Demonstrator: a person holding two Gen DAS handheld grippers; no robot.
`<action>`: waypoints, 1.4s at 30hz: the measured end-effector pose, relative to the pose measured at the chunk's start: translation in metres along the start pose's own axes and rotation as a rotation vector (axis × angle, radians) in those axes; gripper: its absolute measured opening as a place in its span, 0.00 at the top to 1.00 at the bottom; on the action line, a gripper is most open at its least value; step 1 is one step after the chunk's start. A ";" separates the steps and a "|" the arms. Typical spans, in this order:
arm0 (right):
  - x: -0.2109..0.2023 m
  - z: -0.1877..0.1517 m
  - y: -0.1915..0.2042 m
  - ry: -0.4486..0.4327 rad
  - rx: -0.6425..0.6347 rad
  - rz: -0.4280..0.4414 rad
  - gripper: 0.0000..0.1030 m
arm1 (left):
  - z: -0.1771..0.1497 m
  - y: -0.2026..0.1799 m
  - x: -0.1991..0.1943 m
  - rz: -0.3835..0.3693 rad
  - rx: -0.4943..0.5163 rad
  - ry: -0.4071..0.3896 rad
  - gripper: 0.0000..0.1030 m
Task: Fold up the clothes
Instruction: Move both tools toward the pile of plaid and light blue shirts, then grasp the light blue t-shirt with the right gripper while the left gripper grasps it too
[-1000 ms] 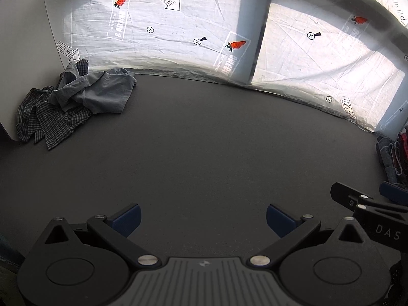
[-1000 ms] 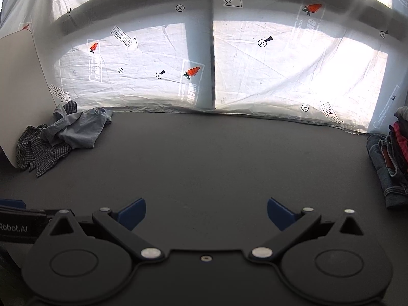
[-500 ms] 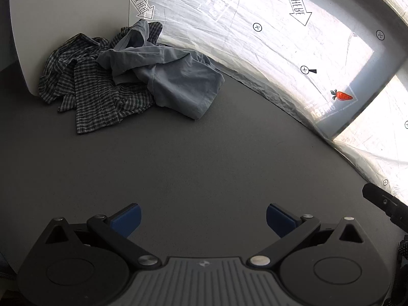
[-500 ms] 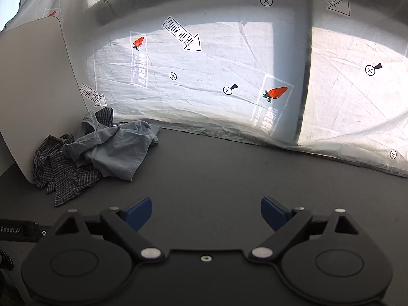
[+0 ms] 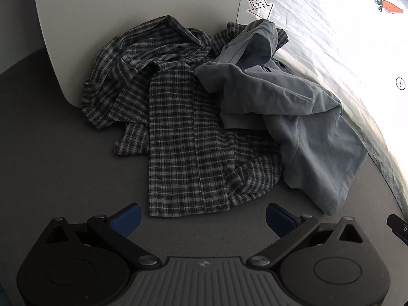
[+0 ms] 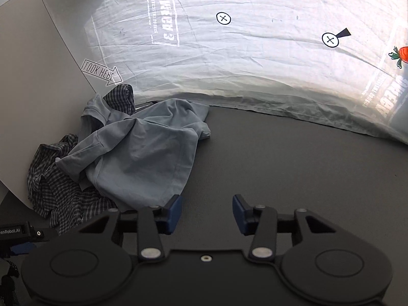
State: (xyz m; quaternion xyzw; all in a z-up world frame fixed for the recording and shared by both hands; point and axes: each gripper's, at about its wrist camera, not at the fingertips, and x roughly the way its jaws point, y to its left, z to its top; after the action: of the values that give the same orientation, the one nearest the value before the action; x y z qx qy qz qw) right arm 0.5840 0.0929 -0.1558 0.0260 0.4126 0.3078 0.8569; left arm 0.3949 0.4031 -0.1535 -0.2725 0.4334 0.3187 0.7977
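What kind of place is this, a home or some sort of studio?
Probably a staged recording setup, not a lived-in room. A white sheet printed with carrots, crosshair marks and "LOOK HERE" arrows hangs behind a bare dark grey table, where a plaid shirt and a blue-grey shirt lie crumpled.

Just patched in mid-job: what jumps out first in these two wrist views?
A crumpled heap: a grey-blue T-shirt lies partly over a dark plaid shirt, bunched against a white board at the dark table's far corner. Behind it hangs a bright white sheet printed with carrots and arrows. The left tongs stand wide at the plaid hem; the right tongs have just been closing, nothing between them.
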 end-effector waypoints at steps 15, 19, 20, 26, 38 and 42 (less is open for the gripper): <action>0.093 0.017 0.021 0.022 0.134 0.144 0.94 | 0.009 0.003 0.020 -0.003 -0.052 0.007 0.01; 0.027 0.011 0.016 -0.106 0.177 0.149 0.95 | 0.001 -0.005 0.000 -0.024 -0.042 -0.005 0.01; 0.006 0.007 0.014 -0.138 0.183 0.137 0.95 | -0.001 -0.008 -0.007 -0.031 -0.041 -0.011 0.01; -0.126 -0.026 -0.005 -0.287 0.123 -0.015 0.97 | -0.022 -0.033 -0.052 -0.058 0.017 -0.062 0.01; -0.345 -0.154 -0.168 -0.379 0.354 -0.620 0.97 | -0.129 -0.110 -0.130 -0.193 0.126 -0.021 0.01; -0.358 -0.186 -0.203 -0.225 0.338 -0.800 0.88 | -0.168 -0.137 -0.139 -0.231 0.237 0.011 0.01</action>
State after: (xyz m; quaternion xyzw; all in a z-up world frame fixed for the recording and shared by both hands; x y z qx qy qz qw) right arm 0.3841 -0.3070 -0.0919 0.0374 0.3389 -0.1242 0.9318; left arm 0.3514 0.1565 -0.0911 -0.2264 0.4378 0.1701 0.8533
